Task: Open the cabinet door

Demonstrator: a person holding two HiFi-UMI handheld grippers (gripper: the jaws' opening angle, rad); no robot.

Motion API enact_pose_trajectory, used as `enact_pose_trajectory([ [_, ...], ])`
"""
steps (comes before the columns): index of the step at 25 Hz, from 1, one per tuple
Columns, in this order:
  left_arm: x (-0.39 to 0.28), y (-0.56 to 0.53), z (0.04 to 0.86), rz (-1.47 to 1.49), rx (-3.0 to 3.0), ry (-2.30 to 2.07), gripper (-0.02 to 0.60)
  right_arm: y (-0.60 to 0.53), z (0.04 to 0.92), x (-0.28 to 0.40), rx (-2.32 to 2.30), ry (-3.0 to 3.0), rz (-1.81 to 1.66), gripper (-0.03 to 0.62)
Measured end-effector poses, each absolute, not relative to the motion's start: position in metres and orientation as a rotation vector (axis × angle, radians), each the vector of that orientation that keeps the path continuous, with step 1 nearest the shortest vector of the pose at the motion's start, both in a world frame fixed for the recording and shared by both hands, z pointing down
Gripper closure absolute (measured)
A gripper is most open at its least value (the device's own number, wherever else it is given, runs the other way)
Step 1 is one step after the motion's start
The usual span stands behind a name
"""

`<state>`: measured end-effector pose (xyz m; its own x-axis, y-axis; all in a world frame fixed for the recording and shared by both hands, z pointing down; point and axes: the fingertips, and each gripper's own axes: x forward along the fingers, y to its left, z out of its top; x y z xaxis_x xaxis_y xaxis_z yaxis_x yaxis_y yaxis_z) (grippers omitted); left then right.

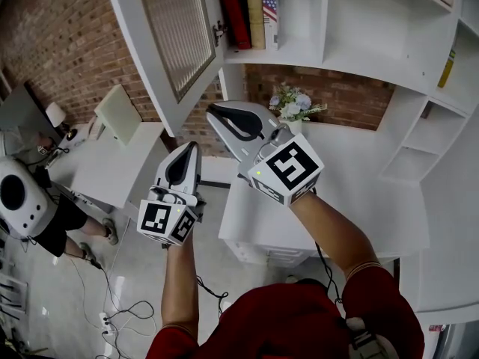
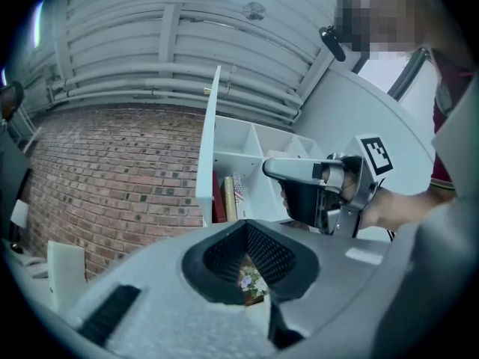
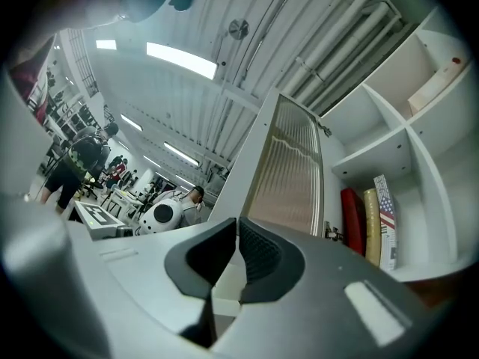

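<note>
**Door stands open, both claws closed and empty**

A white shelf [image 1: 359,21] hangs on a brick wall [image 1: 67,43]. Its left compartment holds a row of upright books [image 1: 251,10]. Below it, a small bunch of flowers [image 1: 293,105] stands at the back of a white desk [image 1: 359,193]. Cables [image 1: 123,313] trail over the floor [image 1: 52,305] to the left. Nothing lies between the claws and the door [image 1: 176,36].

Both forearms reach forward from red sleeves, the right further out than the left. Each gripper tilts somewhat upward, so their own views take in the ceiling.

The left gripper [image 1: 192,146] has its jaws together at the tips, with nothing held. Through the slot behind the tips only the flowers show, far off. The right gripper [image 1: 212,109] has its jaws drawn almost together, leaving a thin slit with nothing in it.

The door, with a ribbed glass panel, is swung well out from the shelf, hinged just left of the books. In the head view the right gripper's tips sit near the door's lower edge, apparently without touching it. In the right gripper view the door rises just beyond and above the jaws. The left gripper is lower, below the door's free corner and apart from it.
</note>
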<state>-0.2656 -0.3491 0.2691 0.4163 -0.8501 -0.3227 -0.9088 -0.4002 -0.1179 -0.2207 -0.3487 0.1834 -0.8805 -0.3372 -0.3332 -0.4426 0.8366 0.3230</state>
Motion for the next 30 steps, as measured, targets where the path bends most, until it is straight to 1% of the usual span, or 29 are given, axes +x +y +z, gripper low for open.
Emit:
enact_pose_trajectory([
  [4, -0.254, -0.354, 0.271, 0.3, -2.414, 1.51, 0.581, -0.359, 0.189, -0.21, -0.62, 2.755, 0.57, 0.58],
  [11, -0.231, -0.367, 0.27, 0.296, -2.439, 1.485, 0.581, -0.381, 0.198, -0.18, -0.671, 2.751, 0.552, 0.58],
  [21, -0.195, -0.38, 0.262, 0.306, -2.438, 1.438, 0.581, -0.409, 0.218, -0.114, -0.751, 2.731, 0.546, 0.582],
  [30, -0.158, -0.392, 0.262, 0.311, -2.442, 1.407, 0.581, -0.411, 0.24, -0.077, -0.781, 2.743, 0.593, 0.582],
])
